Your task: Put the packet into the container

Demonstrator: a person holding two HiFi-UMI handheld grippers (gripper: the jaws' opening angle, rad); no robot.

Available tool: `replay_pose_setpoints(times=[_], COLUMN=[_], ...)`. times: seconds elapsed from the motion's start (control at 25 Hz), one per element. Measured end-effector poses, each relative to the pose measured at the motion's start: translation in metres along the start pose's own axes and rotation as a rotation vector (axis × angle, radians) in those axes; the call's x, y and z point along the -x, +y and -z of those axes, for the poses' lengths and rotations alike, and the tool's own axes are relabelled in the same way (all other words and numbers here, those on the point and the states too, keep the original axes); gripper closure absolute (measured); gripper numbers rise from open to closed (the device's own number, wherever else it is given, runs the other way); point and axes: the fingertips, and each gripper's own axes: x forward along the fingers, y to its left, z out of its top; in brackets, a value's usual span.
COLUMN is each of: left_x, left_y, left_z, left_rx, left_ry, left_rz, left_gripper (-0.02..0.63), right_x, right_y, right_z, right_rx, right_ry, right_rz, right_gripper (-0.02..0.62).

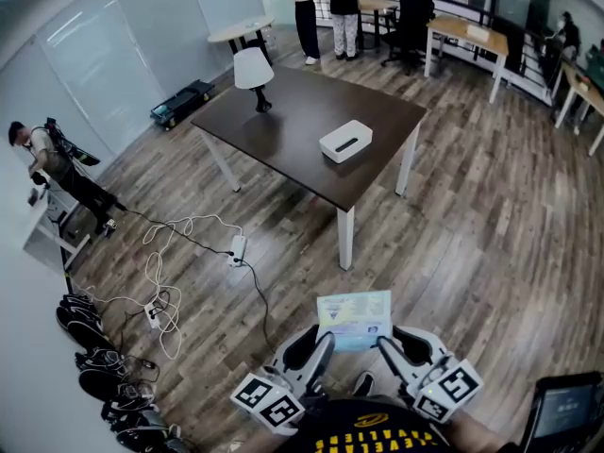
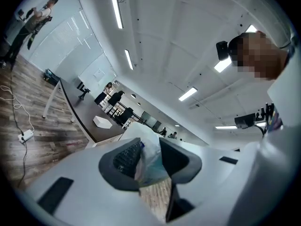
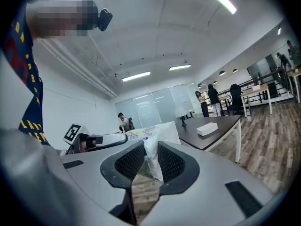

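Note:
A flat pale packet (image 1: 355, 319) with blue-green print hangs above the wooden floor, close to my body. My left gripper (image 1: 326, 341) pinches its left lower corner and my right gripper (image 1: 385, 343) its right lower corner. In the left gripper view the packet (image 2: 150, 168) sits crumpled between the dark pads of the left gripper (image 2: 149, 149). In the right gripper view the right gripper (image 3: 150, 152) is closed on the packet's edge (image 3: 162, 131). The white container (image 1: 345, 141) with a slot in its top lies on the dark table (image 1: 302, 111) ahead.
A white lamp (image 1: 253, 72) stands at the table's far left corner. White cables and a power strip (image 1: 236, 248) trail over the floor at the left, beside dark bags (image 1: 94, 347). People, desks and a chair (image 1: 412, 17) are beyond the table.

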Motion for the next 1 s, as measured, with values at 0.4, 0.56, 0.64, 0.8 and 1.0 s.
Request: replay_pose_setpoints(times=[0.4, 0.56, 0.64, 0.8, 1.0], left_x=[-0.058, -0.092, -0.111, -0.152, -0.189], left_y=[0.041, 0.070, 0.086, 0.113, 0.146], left_z=[-0.010, -0.020, -0.026, -0.046, -0.072], left_rx=[0.013, 0.017, 0.020, 0.018, 0.032], left_ry=[0.009, 0.025, 0.041, 0.079, 0.113], left_rz=[-0.030, -0.003, 0.021, 0.088, 0.149], left_gripper=[0.499, 0.499, 0.499, 0.499, 0.499], right_x=[-0.047, -0.078, -0.096, -0.130, -0.172], right_y=[-0.056, -0.085, -0.100, -0.130, -0.156], right_z=[-0.013, -0.021, -0.027, -0.047, -0.064], right_rx=[0.012, 0.020, 0.026, 0.039, 0.027], right_ry=[0.021, 0.020, 0.019, 0.010, 0.013], right_rz=[-0.017, 0.023, 0.051, 0.112, 0.173], right_gripper=[0.497, 0.497, 0.497, 0.497, 0.497])
